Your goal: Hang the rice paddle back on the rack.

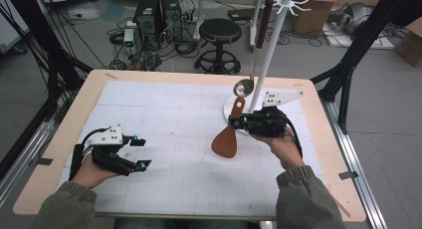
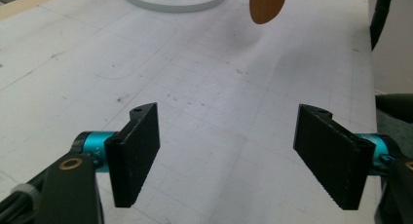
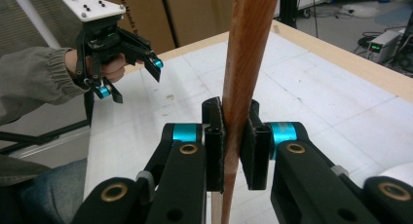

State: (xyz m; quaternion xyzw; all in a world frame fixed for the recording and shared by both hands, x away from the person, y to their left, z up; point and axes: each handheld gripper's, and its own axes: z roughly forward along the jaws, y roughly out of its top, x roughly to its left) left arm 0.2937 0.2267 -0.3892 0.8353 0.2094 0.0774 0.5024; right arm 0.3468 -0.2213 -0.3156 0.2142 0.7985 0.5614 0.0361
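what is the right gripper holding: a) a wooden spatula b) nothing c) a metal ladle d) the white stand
a: the right gripper has its jaws shut on the handle of the wooden spatula, while the ladle hangs on the stand.

Lab, computer towers (image 1: 158, 17), tangled cables (image 1: 149, 55), cardboard boxes (image 1: 318, 7)

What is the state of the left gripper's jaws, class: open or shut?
Open. In the left gripper view the left gripper shows two pads standing wide apart, with nothing but the white mat between them.
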